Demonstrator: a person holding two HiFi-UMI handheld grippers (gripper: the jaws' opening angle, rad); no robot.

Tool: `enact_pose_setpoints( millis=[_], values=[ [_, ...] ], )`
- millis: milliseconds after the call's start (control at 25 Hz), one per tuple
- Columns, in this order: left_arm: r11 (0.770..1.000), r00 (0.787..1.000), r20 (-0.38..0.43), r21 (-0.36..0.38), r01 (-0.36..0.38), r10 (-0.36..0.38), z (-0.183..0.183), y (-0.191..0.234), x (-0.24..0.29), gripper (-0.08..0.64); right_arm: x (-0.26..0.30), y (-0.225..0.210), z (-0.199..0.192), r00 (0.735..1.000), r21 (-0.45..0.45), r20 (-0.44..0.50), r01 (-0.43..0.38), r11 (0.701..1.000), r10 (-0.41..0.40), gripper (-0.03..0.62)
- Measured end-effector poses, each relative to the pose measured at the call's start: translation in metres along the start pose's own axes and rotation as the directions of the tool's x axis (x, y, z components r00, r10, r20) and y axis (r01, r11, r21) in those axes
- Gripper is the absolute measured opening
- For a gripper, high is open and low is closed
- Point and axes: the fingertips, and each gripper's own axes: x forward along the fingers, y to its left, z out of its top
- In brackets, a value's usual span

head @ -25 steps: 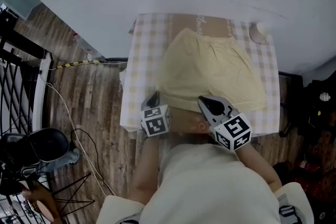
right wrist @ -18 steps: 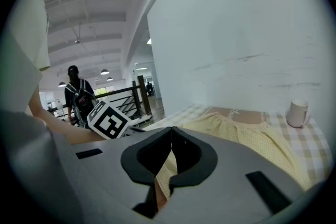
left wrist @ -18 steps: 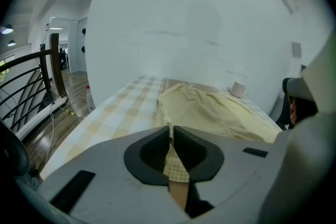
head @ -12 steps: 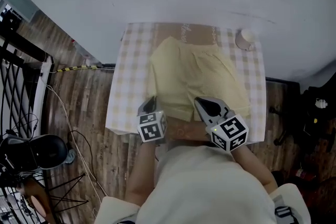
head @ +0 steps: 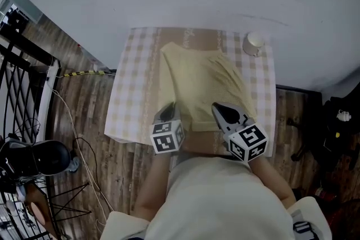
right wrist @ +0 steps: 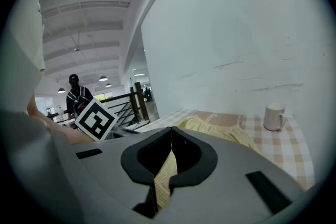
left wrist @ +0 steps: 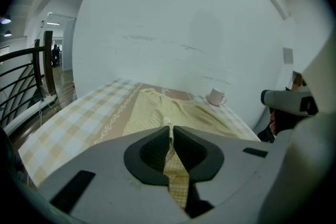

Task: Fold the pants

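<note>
Pale yellow pants [head: 208, 81] lie on a checked tablecloth [head: 132, 93], waistband at the far side. My left gripper [head: 169, 108] is shut on the near hem at its left end. A strip of yellow cloth [left wrist: 176, 176] runs between its closed jaws in the left gripper view, where the gripper [left wrist: 170, 129] points over the pants [left wrist: 173, 113]. My right gripper [head: 218, 108] is shut on the hem further right, with cloth [right wrist: 167, 173] pinched in its jaws [right wrist: 171, 132]. The near edge is raised off the table.
A white mug [head: 254, 43] stands at the table's far right corner, also seen as the mug [left wrist: 215, 97] and the mug [right wrist: 274, 115]. A white wall is right behind the table. A black railing [head: 22, 76] and cables are on the wooden floor to the left. A person [right wrist: 76, 94] stands far off.
Both grippers have carried the near hem to the right across the table and slightly up. The pants' left side has drawn in, so the cloth looks narrower. The head view has shifted too.
</note>
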Motion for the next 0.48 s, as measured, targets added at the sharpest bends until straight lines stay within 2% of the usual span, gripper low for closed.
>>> enact_pose_setpoints(
  millis=[480],
  values=[
    [0.997,0.997,0.001,0.011,0.081,-0.081,-0.008,-0.101,0.014,0.025,-0.053,-0.058,-0.011,1.000,0.021,0.002,0.015,1.000,-0.015,0.000]
  ],
)
